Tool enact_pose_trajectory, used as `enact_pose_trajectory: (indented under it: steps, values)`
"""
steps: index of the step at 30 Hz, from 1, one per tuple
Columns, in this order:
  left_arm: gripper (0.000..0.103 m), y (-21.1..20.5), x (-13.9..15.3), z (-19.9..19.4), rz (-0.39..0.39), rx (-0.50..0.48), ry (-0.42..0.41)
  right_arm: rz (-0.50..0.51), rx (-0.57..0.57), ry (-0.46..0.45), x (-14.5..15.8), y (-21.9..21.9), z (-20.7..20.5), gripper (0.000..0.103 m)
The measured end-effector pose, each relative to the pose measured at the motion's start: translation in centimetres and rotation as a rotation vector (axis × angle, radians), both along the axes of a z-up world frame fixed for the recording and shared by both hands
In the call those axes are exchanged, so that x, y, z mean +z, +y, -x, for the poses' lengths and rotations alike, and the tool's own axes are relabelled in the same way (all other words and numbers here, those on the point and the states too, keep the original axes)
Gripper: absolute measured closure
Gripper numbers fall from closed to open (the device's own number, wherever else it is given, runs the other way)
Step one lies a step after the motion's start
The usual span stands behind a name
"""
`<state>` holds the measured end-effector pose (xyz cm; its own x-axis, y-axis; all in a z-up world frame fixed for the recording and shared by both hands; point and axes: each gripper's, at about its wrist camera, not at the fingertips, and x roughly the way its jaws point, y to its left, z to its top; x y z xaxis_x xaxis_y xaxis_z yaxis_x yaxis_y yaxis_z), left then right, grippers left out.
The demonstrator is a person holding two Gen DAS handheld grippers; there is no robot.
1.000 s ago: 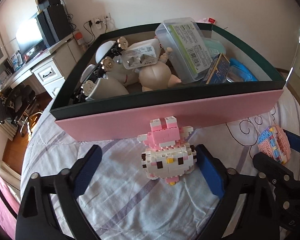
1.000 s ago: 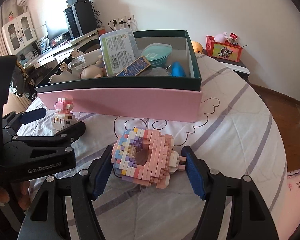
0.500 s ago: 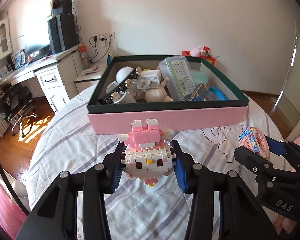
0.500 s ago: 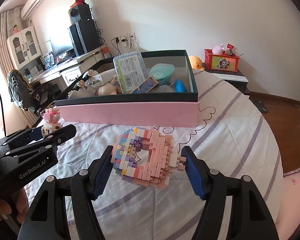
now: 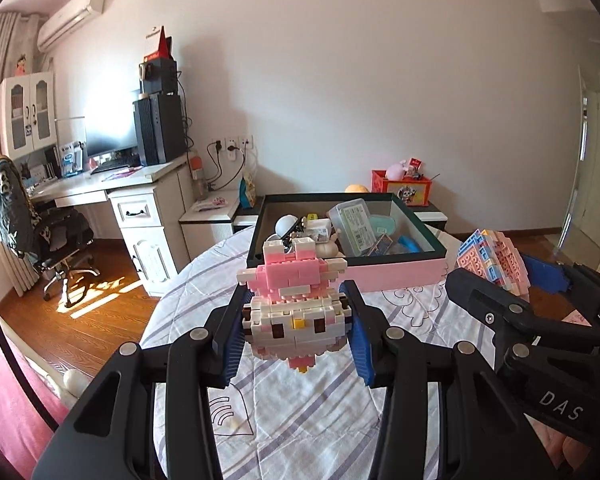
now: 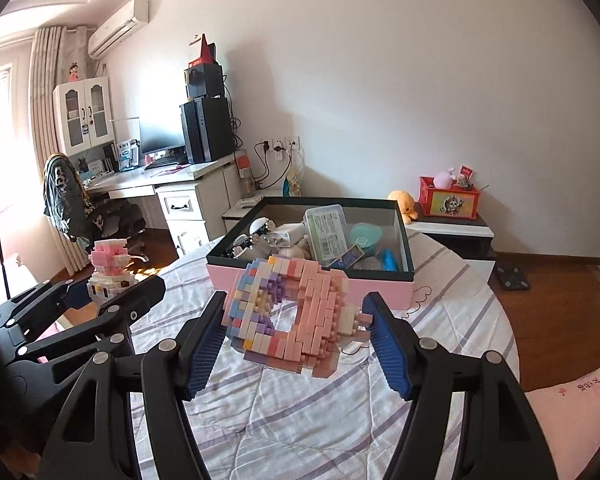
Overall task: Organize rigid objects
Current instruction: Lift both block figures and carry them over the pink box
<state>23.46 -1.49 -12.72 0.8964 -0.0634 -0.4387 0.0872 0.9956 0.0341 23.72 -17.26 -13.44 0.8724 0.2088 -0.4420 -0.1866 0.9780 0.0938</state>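
A pink and white brick figure (image 5: 294, 312) hangs above the quilt, and my left gripper (image 5: 296, 322) is shut on it, blue pads pressing both its sides. A pastel brick model with a hole in its middle (image 6: 300, 316) is also off the bed, with my right gripper (image 6: 296, 308) shut on it. In the right wrist view the left gripper (image 6: 112, 286) and its figure (image 6: 108, 264) are at the left. The right gripper (image 5: 500, 276) and its model (image 5: 490, 260) appear at the right of the left wrist view. Beyond both sits the pink box with a dark green rim (image 6: 300, 280), holding several items.
A striped white quilt (image 6: 300, 420) covers the bed under both grippers. Behind the box are a white desk (image 5: 148, 208) with an office chair (image 5: 56, 232) at the left. A low nightstand (image 6: 456, 236) carrying a red box stands at the right. Wooden floor surrounds the bed.
The left jaws closed on the brick figure. Both grippers rose and drew back from the box, lifting the figure and the pastel model off the quilt.
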Motion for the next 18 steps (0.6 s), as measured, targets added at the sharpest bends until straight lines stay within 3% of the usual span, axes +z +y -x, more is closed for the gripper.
enact_pose_trajectory:
  steps: [8,18]
  values:
    - [0.058,1.2,2.3,2.7,-0.001,0.009,-0.073,0.029,0.016,-0.054,2.3,1.5,3.1,0.034]
    - [0.058,1.3,2.0,2.8,0.001,0.007,-0.066,0.031,0.025,-0.052,2.6,1.9,3.6,0.034]
